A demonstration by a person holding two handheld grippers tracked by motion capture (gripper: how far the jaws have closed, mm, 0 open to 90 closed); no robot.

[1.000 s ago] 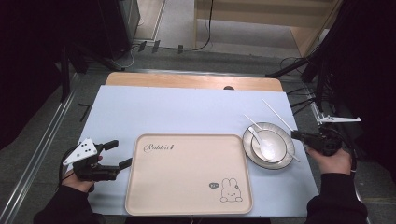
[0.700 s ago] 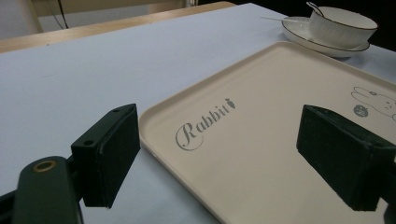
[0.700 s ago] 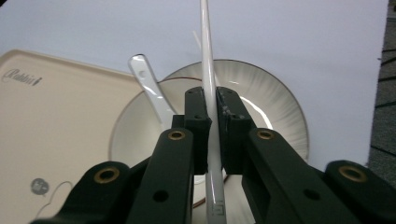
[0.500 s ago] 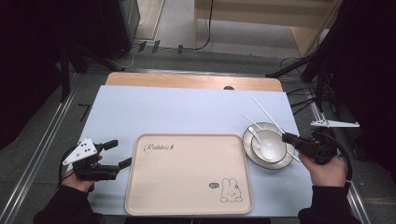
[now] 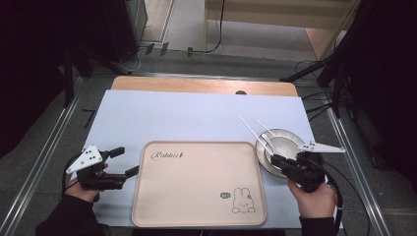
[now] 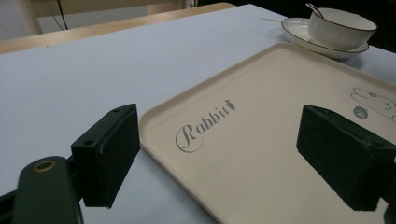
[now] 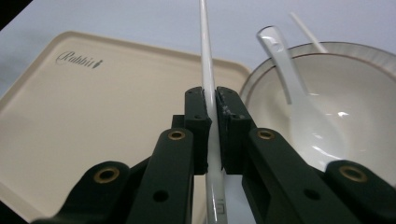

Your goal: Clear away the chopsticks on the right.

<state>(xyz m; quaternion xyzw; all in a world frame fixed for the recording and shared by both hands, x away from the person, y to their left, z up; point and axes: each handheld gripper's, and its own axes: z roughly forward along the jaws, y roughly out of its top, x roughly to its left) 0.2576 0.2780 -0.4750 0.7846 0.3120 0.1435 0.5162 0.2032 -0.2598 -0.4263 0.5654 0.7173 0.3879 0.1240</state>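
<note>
Chopstick (image 7: 207, 70), white and slim, is pinched between my right fingers (image 7: 212, 112), its long end running up past them over the near corner of the beige tray (image 5: 196, 196), just beside the bowl (image 7: 345, 93) that holds a white spoon (image 7: 289, 88). My left fingers (image 6: 233, 154) stand wide with nothing in them, spread over the tray's left edge by the word Rabbit, the blue surface (image 5: 172, 118) stretching beyond the tray.

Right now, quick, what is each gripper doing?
Left gripper: open, holding nothing, by the tray.
Right gripper: closed on a white chopstick.
</note>
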